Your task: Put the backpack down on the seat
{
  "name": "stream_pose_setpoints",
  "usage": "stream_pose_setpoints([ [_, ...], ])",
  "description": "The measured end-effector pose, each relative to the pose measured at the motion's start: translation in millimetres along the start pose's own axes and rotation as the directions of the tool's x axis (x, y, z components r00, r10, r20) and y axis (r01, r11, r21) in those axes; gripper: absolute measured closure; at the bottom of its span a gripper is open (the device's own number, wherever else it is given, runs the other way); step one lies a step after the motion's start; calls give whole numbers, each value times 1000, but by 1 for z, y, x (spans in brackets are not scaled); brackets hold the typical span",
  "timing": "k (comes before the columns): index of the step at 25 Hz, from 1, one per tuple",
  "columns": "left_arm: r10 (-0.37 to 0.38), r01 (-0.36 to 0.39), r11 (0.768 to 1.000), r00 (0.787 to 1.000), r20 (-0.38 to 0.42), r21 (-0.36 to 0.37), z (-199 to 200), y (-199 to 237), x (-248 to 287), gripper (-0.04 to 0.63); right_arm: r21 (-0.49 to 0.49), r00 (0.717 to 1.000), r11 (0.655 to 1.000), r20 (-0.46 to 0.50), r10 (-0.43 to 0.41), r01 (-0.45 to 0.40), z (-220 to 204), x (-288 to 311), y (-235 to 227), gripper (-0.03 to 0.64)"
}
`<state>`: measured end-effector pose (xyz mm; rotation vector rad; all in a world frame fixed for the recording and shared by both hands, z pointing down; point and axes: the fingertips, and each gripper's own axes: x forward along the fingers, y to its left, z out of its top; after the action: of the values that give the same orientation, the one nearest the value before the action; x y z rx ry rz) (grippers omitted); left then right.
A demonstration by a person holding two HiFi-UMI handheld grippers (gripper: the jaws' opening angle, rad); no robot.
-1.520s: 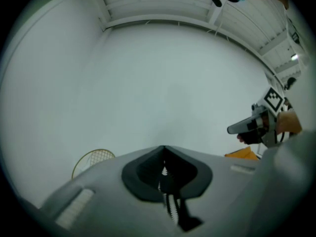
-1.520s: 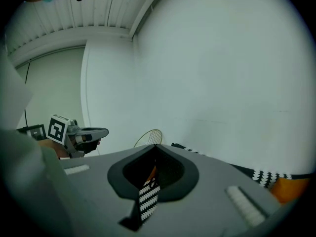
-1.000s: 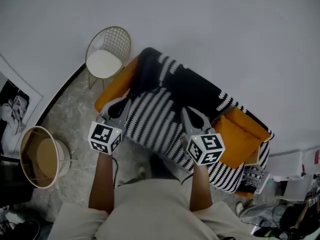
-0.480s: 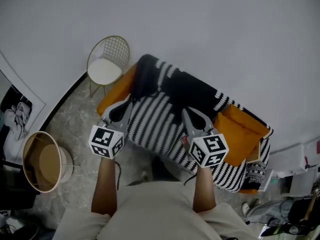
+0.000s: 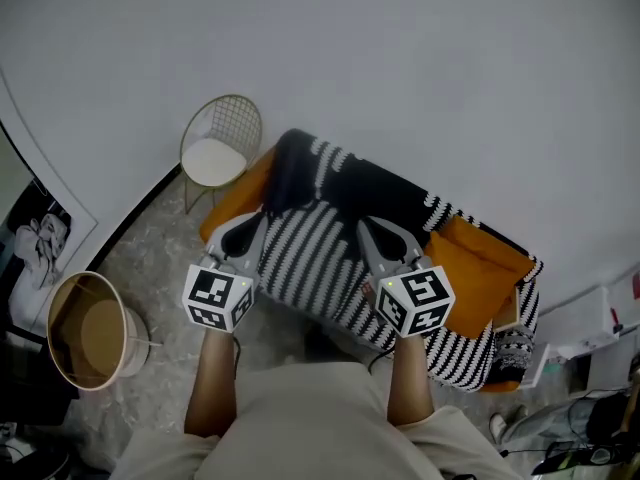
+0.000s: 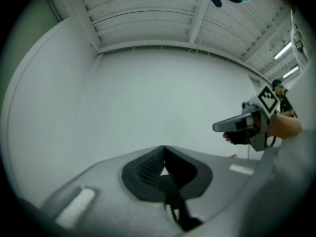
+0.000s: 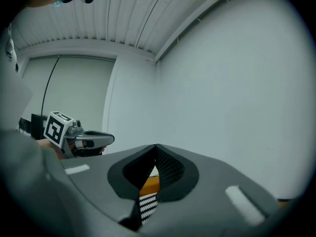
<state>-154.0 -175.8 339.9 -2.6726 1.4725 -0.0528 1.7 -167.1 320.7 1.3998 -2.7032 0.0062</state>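
Both grippers are held side by side over an orange sofa [image 5: 484,268] draped with a black-and-white striped blanket [image 5: 318,236]. My left gripper [image 5: 243,230] has its jaws shut, and a thin black strap [image 6: 174,207] runs down from between them. My right gripper [image 5: 381,232] is shut the same way, with a dark strap [image 7: 135,217] at the base of its jaws. A dark shape [image 5: 320,340], seemingly the backpack, hangs low between my forearms, mostly hidden. Each gripper view looks up at wall and ceiling and shows the other gripper [image 6: 243,127] [image 7: 83,139].
A gold wire chair [image 5: 218,140] with a white seat stands left of the sofa. A round tan lampshade [image 5: 86,328] is at lower left beside a framed picture [image 5: 32,240] on the marble floor. Boxes and clutter [image 5: 590,368] crowd the lower right. A white wall rises behind the sofa.
The sofa and chair have slid lower in the head view as the camera tilted. The left gripper has dropped slightly toward me. Both pairs of jaws stay shut.
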Motion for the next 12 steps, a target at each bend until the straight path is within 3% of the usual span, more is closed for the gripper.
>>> stream_pose_setpoints([
  [12,-45,43,997,999,23,59,40,-31,-36,592,-30,999,999,21,31,-30,20,-29,46,611],
])
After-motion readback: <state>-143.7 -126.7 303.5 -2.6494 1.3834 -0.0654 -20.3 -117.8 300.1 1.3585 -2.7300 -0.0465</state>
